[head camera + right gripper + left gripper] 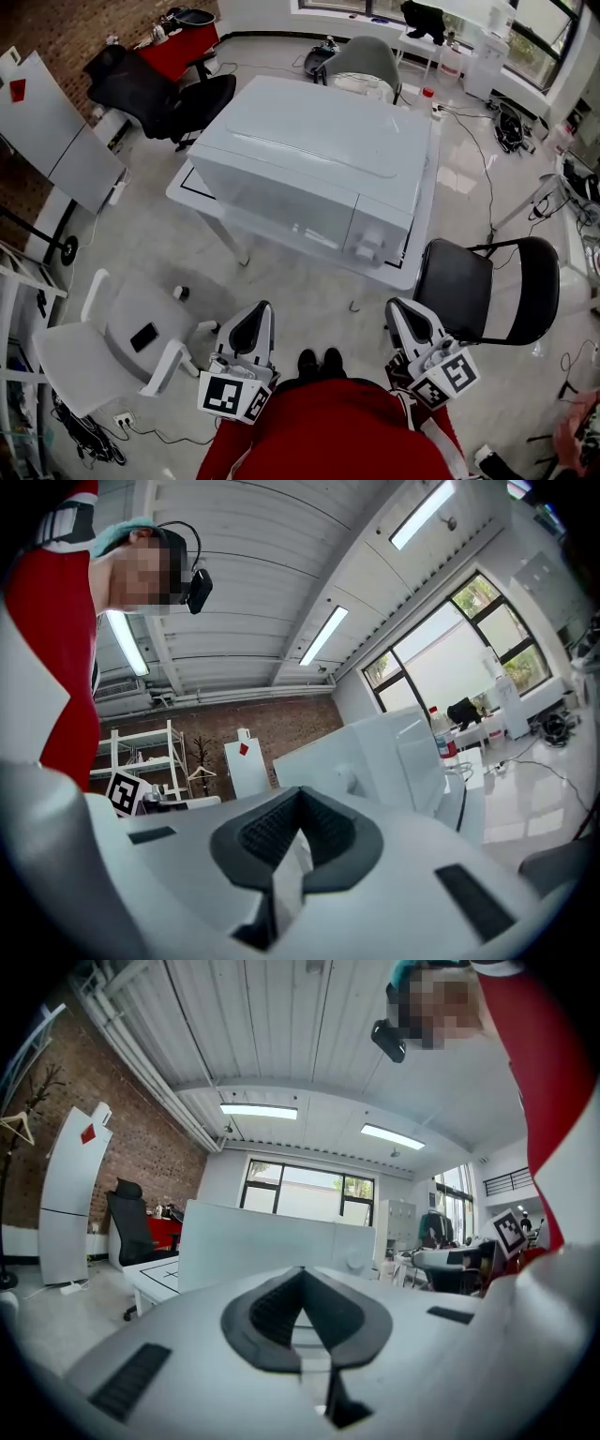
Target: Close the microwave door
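Observation:
A white microwave stands on a white table. Its door lies flush with the front, and a knob sits on the panel to the door's right. My left gripper and right gripper are held low near my body, well short of the table, each shut with nothing between the jaws. The left gripper view shows the left gripper tilted up at the microwave. In the right gripper view the right gripper faces the microwave from the side.
A black folding chair stands right of me by the table's corner. A white chair with a phone on it is at my left. A black office chair and a grey chair stand beyond the table.

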{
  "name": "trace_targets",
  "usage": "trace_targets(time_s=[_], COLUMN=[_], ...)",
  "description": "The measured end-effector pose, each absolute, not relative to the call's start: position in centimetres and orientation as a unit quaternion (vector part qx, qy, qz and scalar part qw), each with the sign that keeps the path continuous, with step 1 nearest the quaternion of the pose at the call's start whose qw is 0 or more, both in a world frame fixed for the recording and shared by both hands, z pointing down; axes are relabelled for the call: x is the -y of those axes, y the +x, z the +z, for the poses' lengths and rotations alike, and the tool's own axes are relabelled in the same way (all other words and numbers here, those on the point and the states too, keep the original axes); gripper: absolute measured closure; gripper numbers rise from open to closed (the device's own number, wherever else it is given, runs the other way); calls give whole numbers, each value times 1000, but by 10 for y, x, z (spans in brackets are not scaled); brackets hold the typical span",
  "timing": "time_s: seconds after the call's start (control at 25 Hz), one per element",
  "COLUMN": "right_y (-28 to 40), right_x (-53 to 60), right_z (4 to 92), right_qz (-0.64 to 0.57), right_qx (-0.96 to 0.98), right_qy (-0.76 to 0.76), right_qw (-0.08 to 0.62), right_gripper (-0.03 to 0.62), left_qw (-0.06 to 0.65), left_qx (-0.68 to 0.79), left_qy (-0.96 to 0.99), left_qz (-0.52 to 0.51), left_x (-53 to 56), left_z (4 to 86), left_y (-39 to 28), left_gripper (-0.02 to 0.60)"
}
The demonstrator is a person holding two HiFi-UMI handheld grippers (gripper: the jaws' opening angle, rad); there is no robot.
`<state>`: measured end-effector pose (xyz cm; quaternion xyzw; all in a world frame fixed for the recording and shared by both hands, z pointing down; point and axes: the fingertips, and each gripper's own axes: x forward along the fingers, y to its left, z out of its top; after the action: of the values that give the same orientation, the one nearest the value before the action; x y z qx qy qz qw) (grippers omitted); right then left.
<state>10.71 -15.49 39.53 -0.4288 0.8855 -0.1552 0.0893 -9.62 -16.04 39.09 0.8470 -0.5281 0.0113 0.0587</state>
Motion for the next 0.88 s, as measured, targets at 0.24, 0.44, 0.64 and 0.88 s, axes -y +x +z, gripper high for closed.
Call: trace_targets(time_s=[0.24, 0.44, 0.64, 0.88], right_y=[109, 112, 113, 112], right_x=[154, 155, 155, 158], right_z=[398, 403, 407, 407], right_qz=[-144, -149, -152, -153], right_qx=[-883, -878, -875, -873], right_qy=[-439, -449, -455, -459], right_qw=[78, 70, 65, 64], right_gripper=[582, 582, 582, 582], left_qw=[57, 60, 66, 68], left_qx=[523, 524, 527, 527], left_qy=[850, 849, 847, 847], left_qz=[9, 7, 8, 8], left_x=[157, 159, 160, 161], left_z=[392, 393, 397, 398], left_y=[-92, -92, -93, -94], left_gripper=[574, 574, 574, 574])
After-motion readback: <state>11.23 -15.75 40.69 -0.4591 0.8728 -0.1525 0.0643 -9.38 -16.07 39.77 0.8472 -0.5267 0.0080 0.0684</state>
